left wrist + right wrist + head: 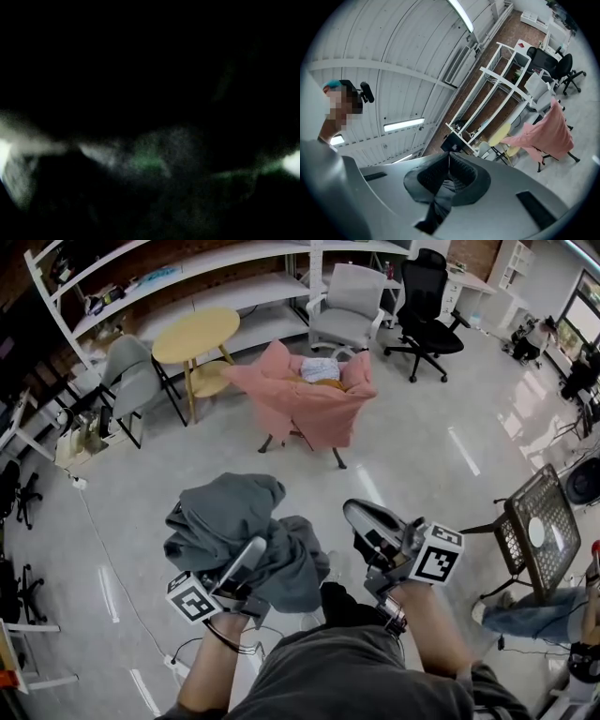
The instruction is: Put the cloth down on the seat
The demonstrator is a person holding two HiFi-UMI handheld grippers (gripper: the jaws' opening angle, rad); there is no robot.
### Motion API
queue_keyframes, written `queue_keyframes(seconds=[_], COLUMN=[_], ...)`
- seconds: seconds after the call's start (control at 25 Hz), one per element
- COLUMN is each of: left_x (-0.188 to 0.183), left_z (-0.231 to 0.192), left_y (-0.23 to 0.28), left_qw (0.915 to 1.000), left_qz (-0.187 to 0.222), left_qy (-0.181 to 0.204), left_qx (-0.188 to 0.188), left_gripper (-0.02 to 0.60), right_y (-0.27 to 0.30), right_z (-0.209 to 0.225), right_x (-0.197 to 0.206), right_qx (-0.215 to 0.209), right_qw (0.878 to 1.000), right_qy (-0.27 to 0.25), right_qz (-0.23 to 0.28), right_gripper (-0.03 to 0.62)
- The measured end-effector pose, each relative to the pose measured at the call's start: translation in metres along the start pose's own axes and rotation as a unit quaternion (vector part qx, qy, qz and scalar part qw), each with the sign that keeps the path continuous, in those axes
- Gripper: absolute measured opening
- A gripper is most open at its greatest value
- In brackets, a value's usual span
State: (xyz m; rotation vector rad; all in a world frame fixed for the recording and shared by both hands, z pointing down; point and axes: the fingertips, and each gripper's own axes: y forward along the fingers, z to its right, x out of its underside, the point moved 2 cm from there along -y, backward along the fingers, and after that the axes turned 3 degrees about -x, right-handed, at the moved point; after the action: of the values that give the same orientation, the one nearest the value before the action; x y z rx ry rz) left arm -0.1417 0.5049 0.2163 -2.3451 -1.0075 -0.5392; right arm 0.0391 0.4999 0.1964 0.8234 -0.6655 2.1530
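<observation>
A bundled grey cloth [239,531] hangs over my left gripper [251,554], which is shut on it; only one silver finger [244,563] shows under the folds. The left gripper view is almost black, with cloth [150,154] covering the lens. My right gripper [354,514] is held beside the cloth, apart from it, with its jaws shut and pointing up; in the right gripper view its ribbed pads [461,171] meet at the tip, with a grey strip of something in the slit lower down. The seat, an armchair draped in pink fabric [314,404] [551,131], stands across the floor ahead, with folded items on its cushion.
A round yellow table [195,334] and a grey chair [131,371] stand left of the armchair. A grey office chair [349,306] and a black one [427,306] stand behind it, before white shelves [169,296]. A black mesh stand [544,531] is at the right. A cable [103,549] crosses the floor.
</observation>
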Motion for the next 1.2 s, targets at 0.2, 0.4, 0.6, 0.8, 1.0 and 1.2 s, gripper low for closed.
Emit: queue_keyframes(seconds=[0.2, 0.4, 0.6, 0.8, 1.0, 1.2], left_x=[-0.018, -0.029, -0.043, -0.052, -0.058, -0.070], left_z=[-0.036, -0.073, -0.112, -0.147, -0.175, -0.196], left_y=[0.041, 0.086, 0.136, 0.184, 0.223, 0.251], left_qw=[0.9999, 0.9998, 0.9994, 0.9990, 0.9986, 0.9984], left_qz=[0.004, 0.007, 0.012, 0.014, 0.014, 0.014], left_qy=[0.000, -0.003, -0.002, 0.000, 0.008, 0.011], left_qx=[-0.009, -0.021, -0.032, -0.042, -0.050, -0.054], left_gripper=[0.320, 0.321, 0.321, 0.321, 0.321, 0.321], right_y=[0.023, 0.044, 0.064, 0.078, 0.089, 0.100], right_z=[0.049, 0.102, 0.156, 0.212, 0.254, 0.284], right_x=[-0.022, -0.049, -0.079, -0.114, -0.137, -0.155], right_qx=[-0.001, -0.006, -0.010, -0.011, -0.020, -0.019], right_qw=[1.000, 1.000, 0.999, 0.999, 0.998, 0.998], right_qy=[0.002, 0.013, 0.016, 0.018, 0.019, 0.024], right_qz=[-0.012, -0.025, -0.040, -0.044, -0.051, -0.056], right_gripper=[0.017, 0.017, 0.017, 0.017, 0.017, 0.017])
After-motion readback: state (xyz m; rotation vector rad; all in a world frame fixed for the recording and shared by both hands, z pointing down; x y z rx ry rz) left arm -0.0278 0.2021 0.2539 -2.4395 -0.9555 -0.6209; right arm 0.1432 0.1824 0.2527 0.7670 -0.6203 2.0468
